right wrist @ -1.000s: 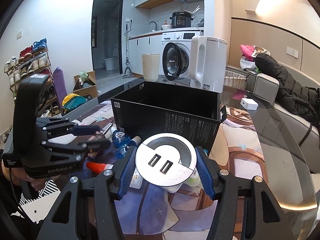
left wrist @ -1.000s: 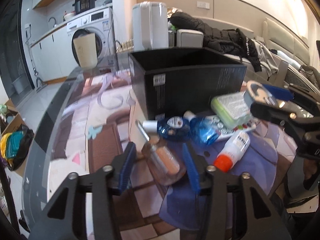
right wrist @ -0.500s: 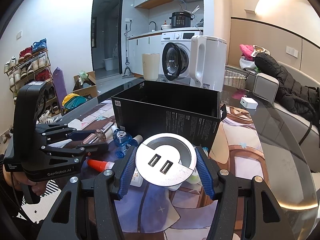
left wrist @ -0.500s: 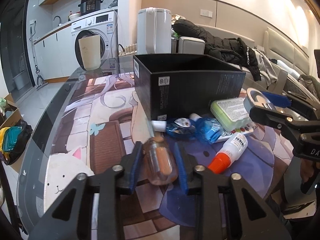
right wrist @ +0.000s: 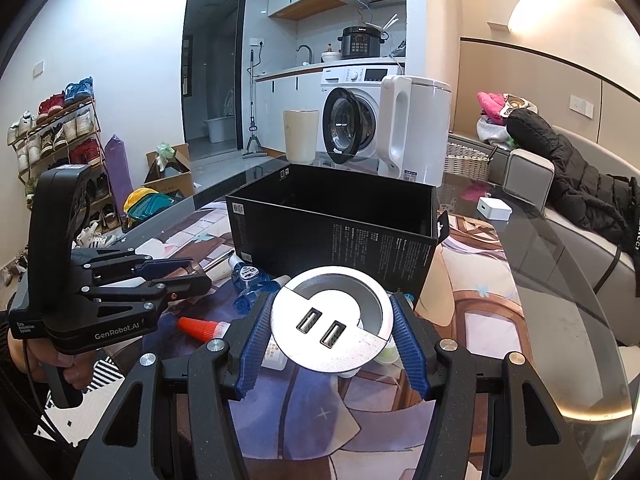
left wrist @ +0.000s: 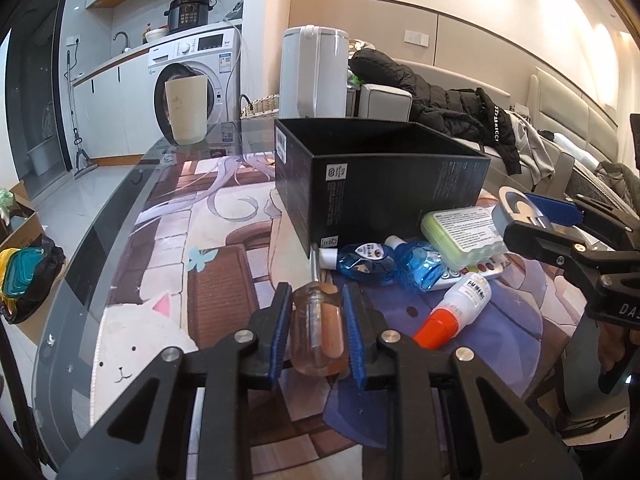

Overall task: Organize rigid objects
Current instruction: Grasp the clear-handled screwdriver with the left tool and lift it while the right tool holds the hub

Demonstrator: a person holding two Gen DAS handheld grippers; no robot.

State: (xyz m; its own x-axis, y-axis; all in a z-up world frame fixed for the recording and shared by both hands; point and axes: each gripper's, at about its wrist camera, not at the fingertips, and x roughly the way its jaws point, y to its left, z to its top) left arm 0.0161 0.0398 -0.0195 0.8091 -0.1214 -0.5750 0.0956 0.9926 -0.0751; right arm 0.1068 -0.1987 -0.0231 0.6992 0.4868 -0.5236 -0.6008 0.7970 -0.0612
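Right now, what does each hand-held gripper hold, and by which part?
The left hand-held gripper holds a screwdriver by its clear amber handle. The right hand-held gripper holds a round silver USB socket by its rim.

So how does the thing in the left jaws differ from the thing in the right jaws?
The clear amber-handled screwdriver is long and narrow with a metal shaft pointing forward; the round silver USB socket disc is flat and wide. The screwdriver handle is see-through plastic; the disc is opaque brushed metal with two ports. Both are clamped between blue-padded jaws, near the open black cardboard box.
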